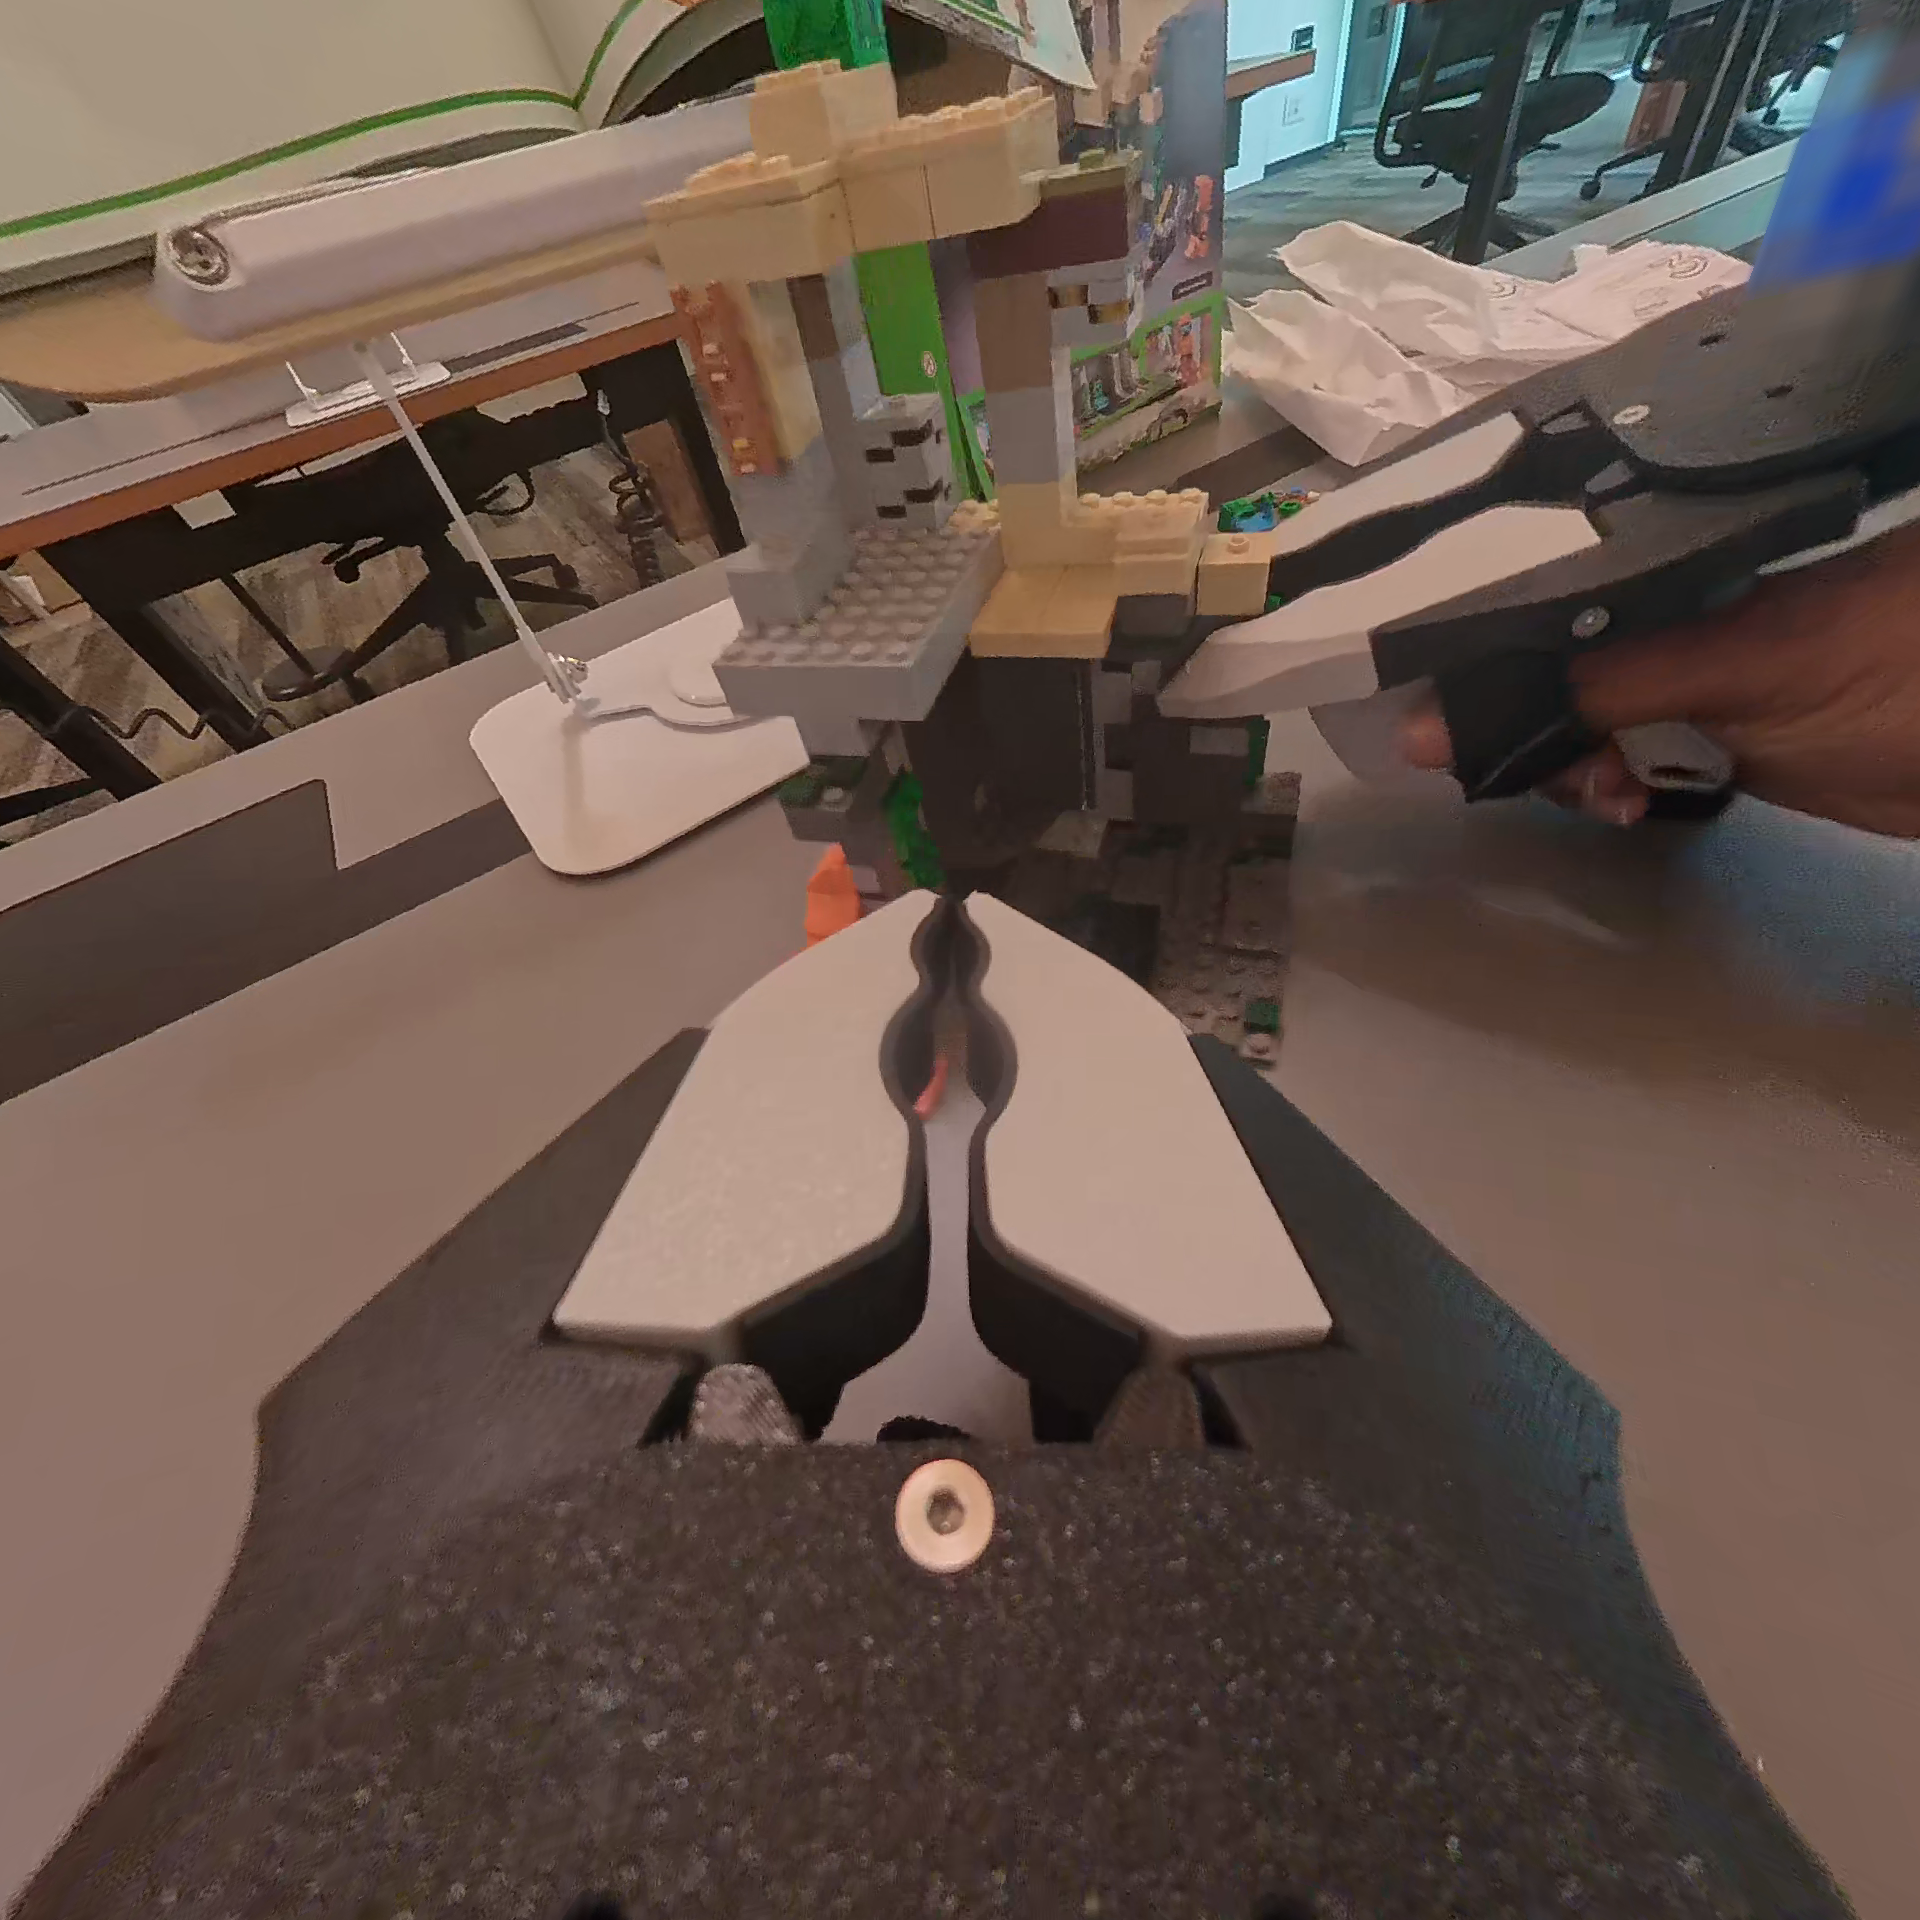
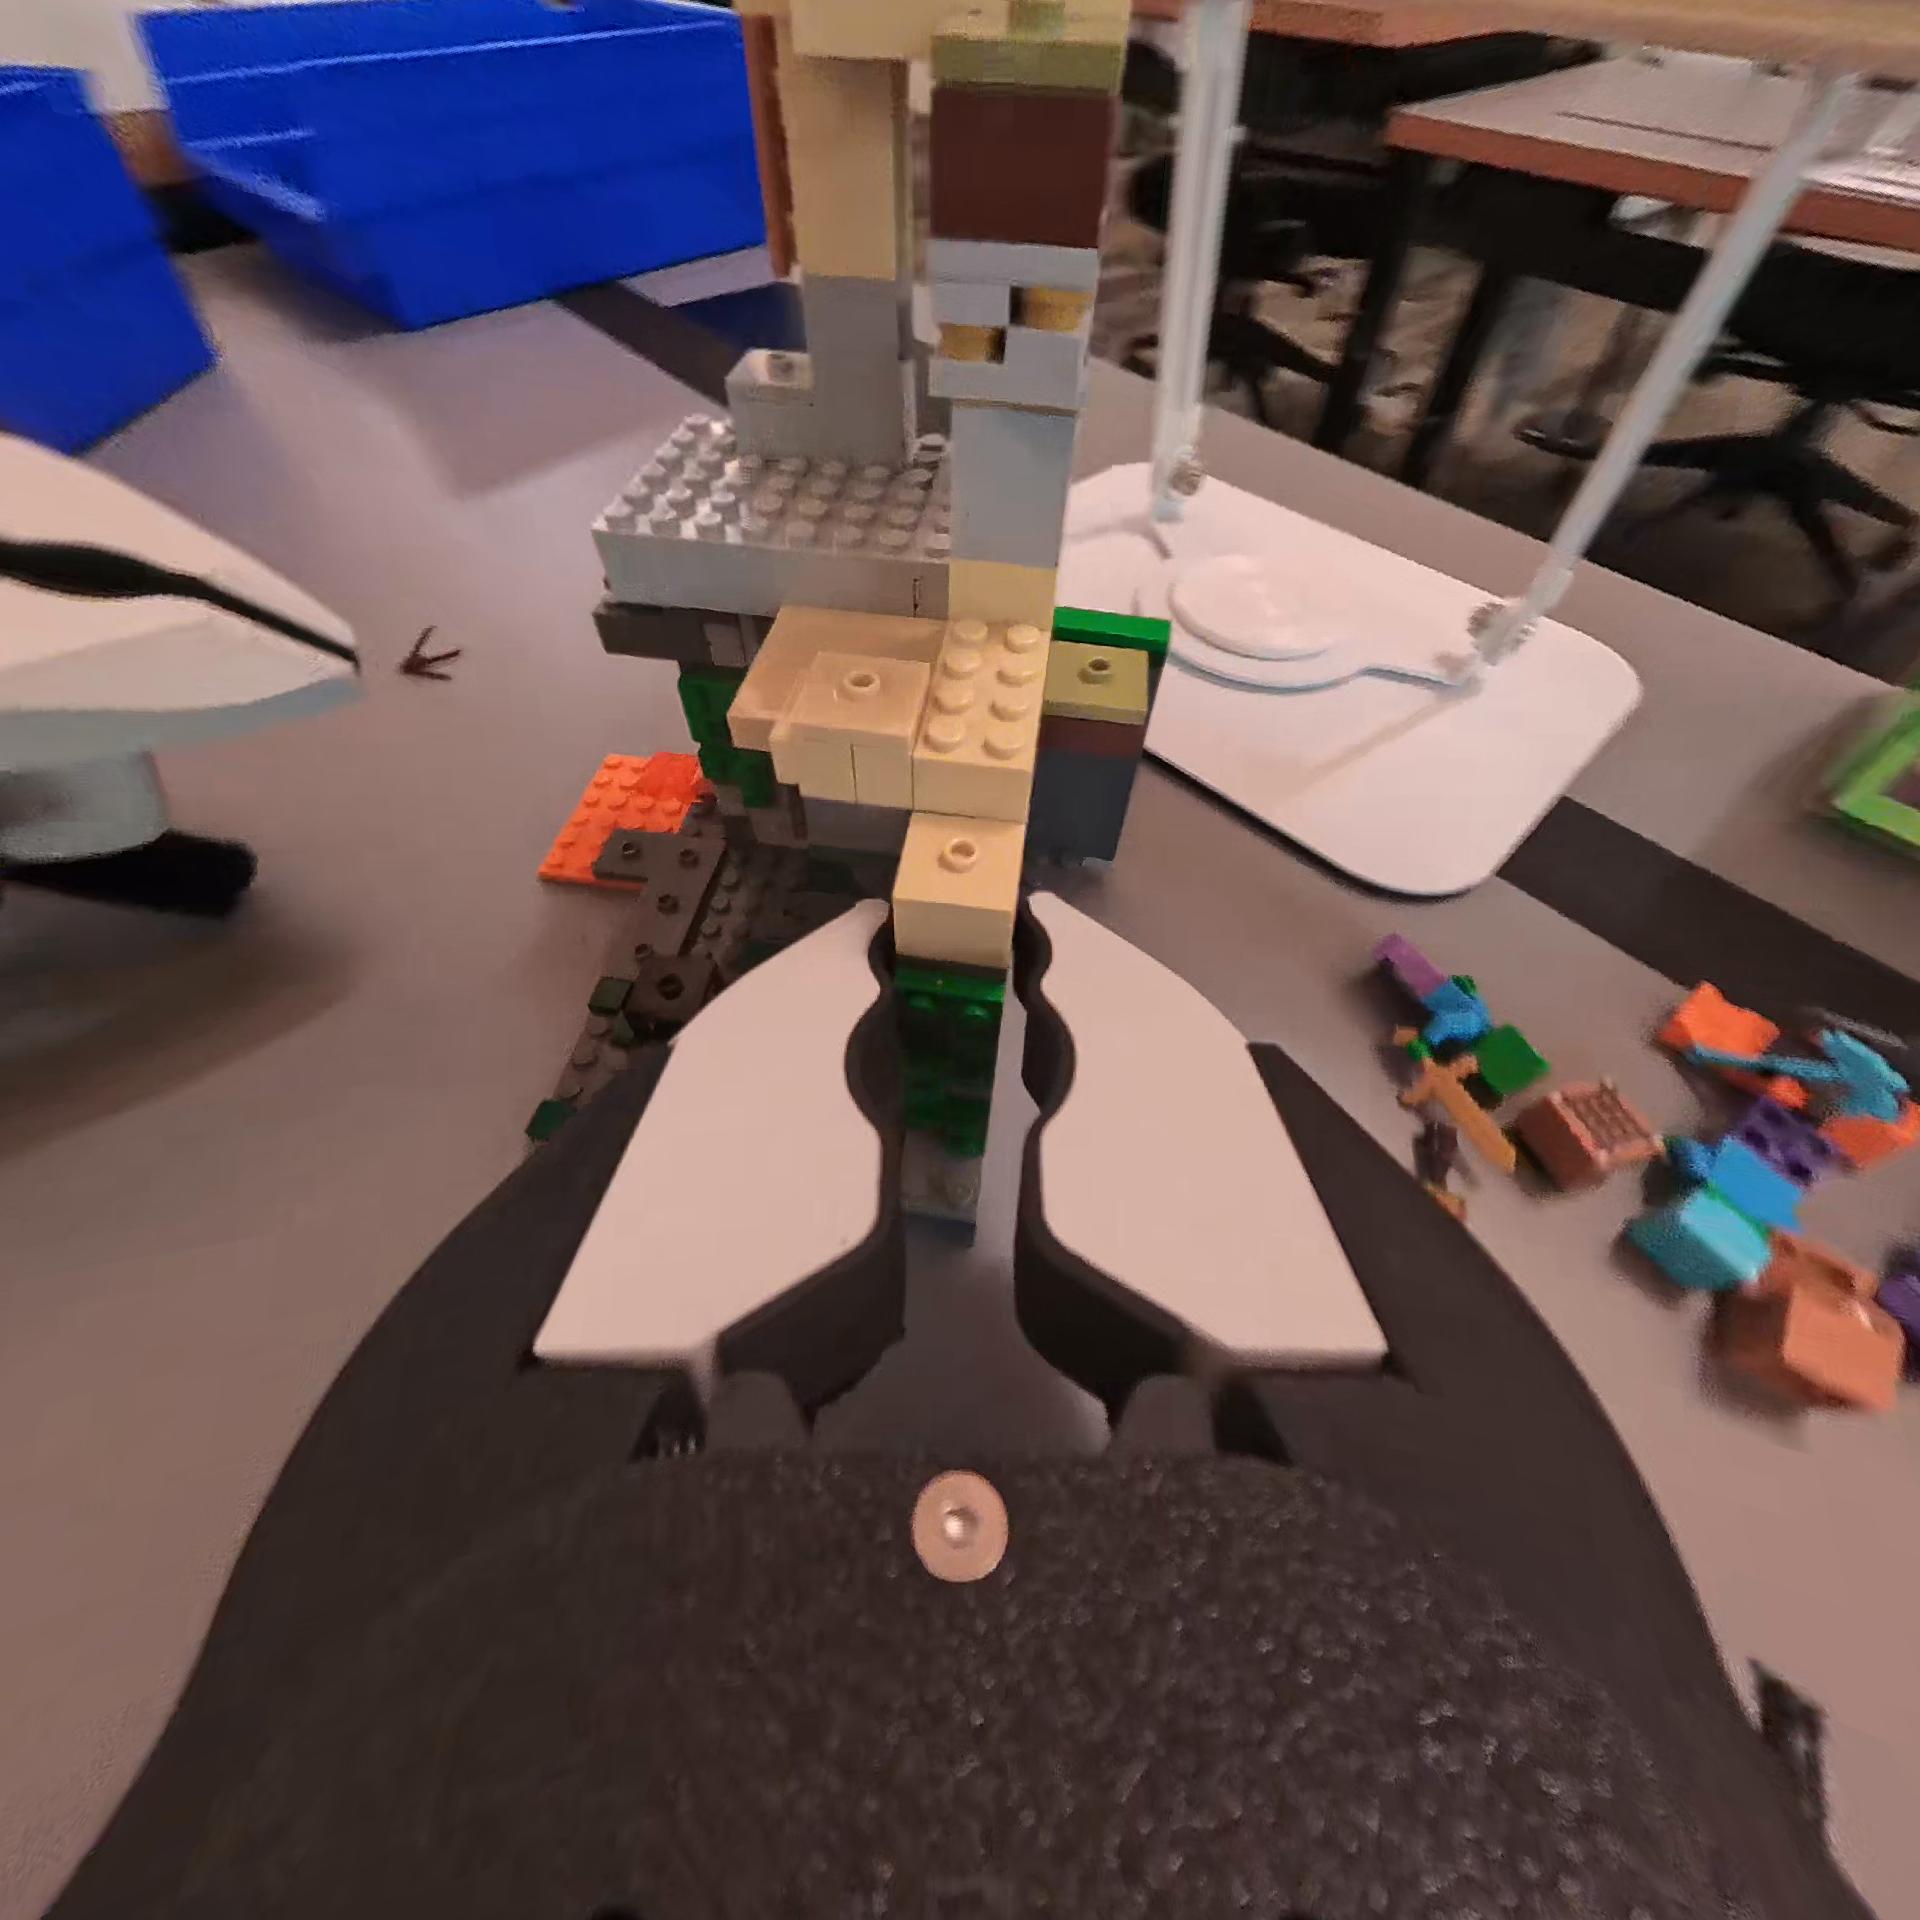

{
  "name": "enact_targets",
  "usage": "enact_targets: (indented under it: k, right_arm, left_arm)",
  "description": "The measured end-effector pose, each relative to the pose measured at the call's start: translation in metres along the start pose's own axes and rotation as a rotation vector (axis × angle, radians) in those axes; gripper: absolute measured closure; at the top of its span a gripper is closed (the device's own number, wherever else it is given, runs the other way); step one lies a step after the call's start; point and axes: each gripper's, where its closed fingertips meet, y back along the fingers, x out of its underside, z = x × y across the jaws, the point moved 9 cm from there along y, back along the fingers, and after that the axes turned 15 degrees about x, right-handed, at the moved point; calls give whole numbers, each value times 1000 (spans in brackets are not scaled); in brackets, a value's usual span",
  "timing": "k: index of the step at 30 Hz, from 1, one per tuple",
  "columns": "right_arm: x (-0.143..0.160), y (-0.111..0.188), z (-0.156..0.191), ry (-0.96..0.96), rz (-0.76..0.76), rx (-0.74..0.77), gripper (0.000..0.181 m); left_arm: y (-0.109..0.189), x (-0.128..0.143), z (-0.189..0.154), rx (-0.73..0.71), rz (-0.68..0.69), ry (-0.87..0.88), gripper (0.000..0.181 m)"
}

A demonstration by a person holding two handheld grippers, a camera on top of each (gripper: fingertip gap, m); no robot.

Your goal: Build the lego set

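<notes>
Lego tower (image 2: 883, 582) stands upright straight ahead of the right gripper (image 2: 951, 914), whose fingers grasp its tan brick (image 2: 956, 883); the left gripper (image 1: 951, 909), fingers clenched together, sits just beside the base.

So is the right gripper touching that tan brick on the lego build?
Touching. In the right wrist view, the right gripper has both fingertips pressed against the sides of the tan brick, with no gap showing.

Grey table (image 2: 312, 1143) carrying the brick tower (image 2: 883, 582), white lamp base (image 2: 1351, 758) just behind, loose coloured pieces (image 2: 1714, 1174) scattered right, blue bins (image 2: 447, 156) at back, crumpled paper (image 1: 1382, 343).
</notes>
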Motion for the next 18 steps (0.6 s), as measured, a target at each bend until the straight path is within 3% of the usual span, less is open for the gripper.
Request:
enact_targets:
  k: [5, 18]
  right_arm:
    - [-1, -11, -21, 20, -16, -200, 163]
    - [-1, -12, -19, 55, -27, -201, 163]
  left_arm:
    - [0, -1, -2, -8, 5, -5, 181]
    - [-1, 0, -3, -12, 16, 1, 181]
